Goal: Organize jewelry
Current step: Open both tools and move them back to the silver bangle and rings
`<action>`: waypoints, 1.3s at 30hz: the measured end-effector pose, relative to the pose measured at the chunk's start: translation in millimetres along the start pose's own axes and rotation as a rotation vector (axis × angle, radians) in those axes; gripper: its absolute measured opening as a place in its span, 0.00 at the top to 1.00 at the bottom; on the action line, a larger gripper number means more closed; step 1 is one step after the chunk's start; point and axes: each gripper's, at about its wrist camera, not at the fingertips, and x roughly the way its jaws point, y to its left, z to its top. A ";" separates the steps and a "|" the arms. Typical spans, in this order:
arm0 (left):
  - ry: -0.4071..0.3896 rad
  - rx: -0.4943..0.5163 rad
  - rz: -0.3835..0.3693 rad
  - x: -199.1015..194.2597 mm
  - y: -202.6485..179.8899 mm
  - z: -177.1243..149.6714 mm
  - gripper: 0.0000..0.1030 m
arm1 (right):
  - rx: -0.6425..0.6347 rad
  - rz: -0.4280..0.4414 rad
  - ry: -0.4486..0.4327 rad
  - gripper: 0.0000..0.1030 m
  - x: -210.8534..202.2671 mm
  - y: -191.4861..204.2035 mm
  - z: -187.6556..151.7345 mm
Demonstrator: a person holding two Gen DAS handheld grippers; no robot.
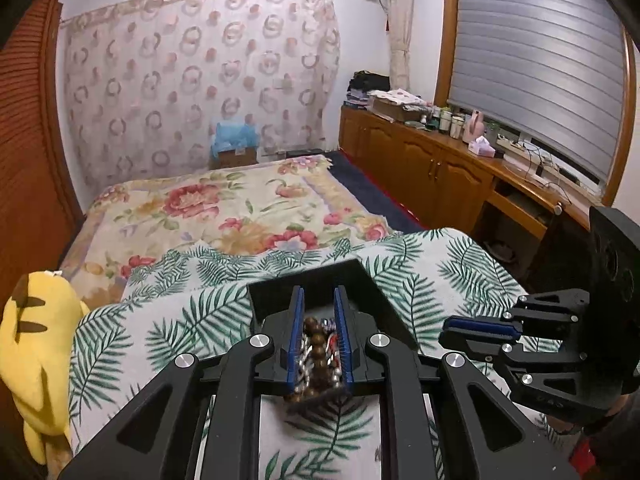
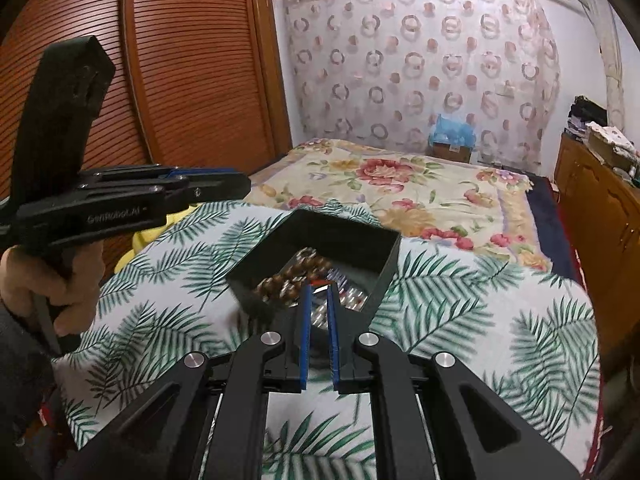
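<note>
A black open box (image 2: 376, 256) stands on the palm-leaf cloth and holds brown bead strings (image 2: 286, 280) and silvery pieces. It also shows in the left wrist view (image 1: 352, 276). My left gripper (image 1: 319, 296) hovers above the box with its blue pads a small gap apart; the beads (image 1: 316, 344) show between them, and whether they are gripped is unclear. From the right wrist view the left gripper (image 2: 236, 184) looks closed and empty. My right gripper (image 2: 319, 292) points at the box's near edge, jaws narrowly apart, nothing between them.
The leaf-print cloth (image 2: 460, 320) covers a raised surface in front of a floral bed (image 2: 392, 184). A yellow plush toy (image 1: 36, 344) sits at the left. A wooden cabinet with clutter (image 1: 440, 160) runs along the right wall.
</note>
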 end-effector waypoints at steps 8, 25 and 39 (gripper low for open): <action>0.002 0.014 -0.007 -25.1 -3.0 -39.0 0.73 | -0.024 0.008 0.043 0.90 -6.9 19.6 -34.5; 0.097 0.032 0.008 -47.8 -21.3 -124.2 0.23 | 0.037 -0.024 0.103 0.60 -34.3 35.4 -99.8; 0.216 0.057 -0.024 -27.1 -44.3 -158.8 0.18 | 0.027 -0.057 0.108 0.60 -35.9 39.7 -125.1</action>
